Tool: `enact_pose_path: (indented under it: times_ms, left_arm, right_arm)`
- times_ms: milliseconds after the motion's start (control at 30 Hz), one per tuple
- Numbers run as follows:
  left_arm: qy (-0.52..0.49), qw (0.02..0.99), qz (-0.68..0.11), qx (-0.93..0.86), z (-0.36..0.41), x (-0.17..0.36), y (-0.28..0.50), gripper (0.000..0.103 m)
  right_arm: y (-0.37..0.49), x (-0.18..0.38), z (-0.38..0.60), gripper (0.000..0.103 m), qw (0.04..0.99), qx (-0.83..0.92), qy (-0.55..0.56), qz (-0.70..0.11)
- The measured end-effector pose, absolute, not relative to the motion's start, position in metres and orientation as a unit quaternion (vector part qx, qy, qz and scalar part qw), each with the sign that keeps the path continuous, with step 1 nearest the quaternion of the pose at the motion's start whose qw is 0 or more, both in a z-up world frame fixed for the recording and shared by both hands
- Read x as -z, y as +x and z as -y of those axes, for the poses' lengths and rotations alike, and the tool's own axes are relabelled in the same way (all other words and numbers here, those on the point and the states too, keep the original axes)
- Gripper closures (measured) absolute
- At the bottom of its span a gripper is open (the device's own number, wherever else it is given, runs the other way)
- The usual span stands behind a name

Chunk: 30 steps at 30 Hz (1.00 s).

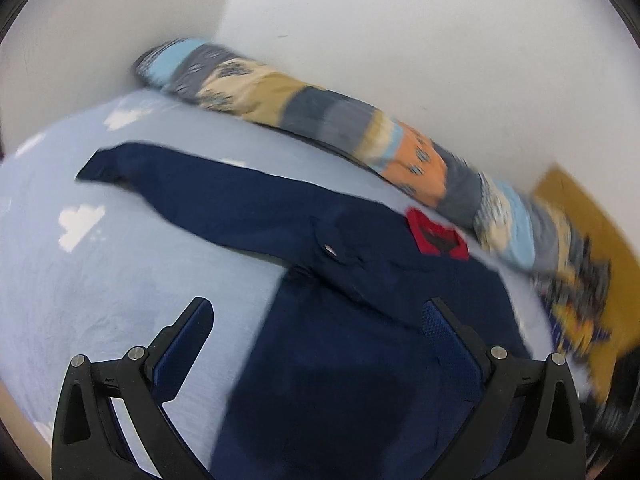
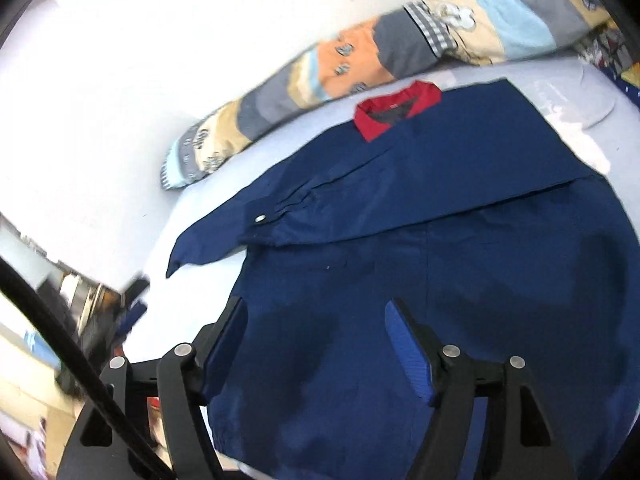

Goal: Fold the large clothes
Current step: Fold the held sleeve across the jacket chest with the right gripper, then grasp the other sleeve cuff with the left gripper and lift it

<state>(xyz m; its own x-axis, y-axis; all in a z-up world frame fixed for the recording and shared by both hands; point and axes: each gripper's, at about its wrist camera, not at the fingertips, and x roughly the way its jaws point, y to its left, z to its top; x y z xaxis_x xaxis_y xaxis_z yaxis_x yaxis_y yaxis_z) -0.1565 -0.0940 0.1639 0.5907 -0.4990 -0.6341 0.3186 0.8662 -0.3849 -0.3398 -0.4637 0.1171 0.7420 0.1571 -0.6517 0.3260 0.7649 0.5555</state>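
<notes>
Two grippers hang over a navy jacket spread on a bed, and both stand with their jaws apart and nothing between them. Nearest in the left wrist view, the left gripper (image 1: 320,312) shows its black fingers with blue pads wide open above the jacket's lower body and the bare sheet beside it. In the right wrist view the right gripper (image 2: 316,312) is likewise open, its fingers over the dark blue cloth near the hem, not touching it as far as can be told.

Beyond the jaws the navy jacket (image 2: 420,248) lies flat on the light blue bed sheet (image 1: 120,264), which carries white cloud shapes. One sleeve (image 2: 224,232) is folded across the chest, its cuff with a silver snap button (image 2: 260,219) reaching past the body's edge. In the left wrist view the other sleeve (image 1: 192,192) stretches out over the sheet. Farther up sits the red collar (image 2: 396,114).

Farthest back, a rolled patchwork quilt (image 1: 320,116) in grey, tan, orange and pale blue lies along the white wall (image 1: 400,20). Both views are blurred.
</notes>
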Motion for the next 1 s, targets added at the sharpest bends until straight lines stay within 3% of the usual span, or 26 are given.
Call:
enact_pose_path:
  times_ms: [300,367,400,667,933,1000]
  left_arm:
    - [-0.326,0.833,-0.43,0.121,-0.059,-0.11,-0.016,0.004]
    - [-0.375,0.812,-0.433,0.115,-0.087,-0.086,0.015,0.017]
    - [-0.405,0.797,-0.432,0.118,-0.099,-0.072,0.028,0.018]
    - [-0.549,0.724,-0.397,0.131,-0.126,0.01,0.107,0.019]
    - [-0.568,0.749,-0.326,0.102,-0.125,0.014,0.172,0.02]
    - [-0.554,0.758,-0.328,0.1,-0.12,0.004,0.182,0.071]
  right_arm:
    - [-0.356,-0.119,0.437,0.027,0.887,0.042,0.289,-0.358]
    - [-0.361,-0.12,0.44,0.027,0.887,0.046,0.291,-0.355]
    - [-0.363,-0.119,0.442,0.027,0.887,0.047,0.292,-0.354]
    - [-0.356,-0.107,0.451,0.027,0.875,0.068,0.311,-0.366]
    - [-0.344,-0.094,0.461,0.027,0.869,0.083,0.317,-0.37]
    - [-0.343,-0.093,0.464,0.027,0.869,0.084,0.32,-0.369]
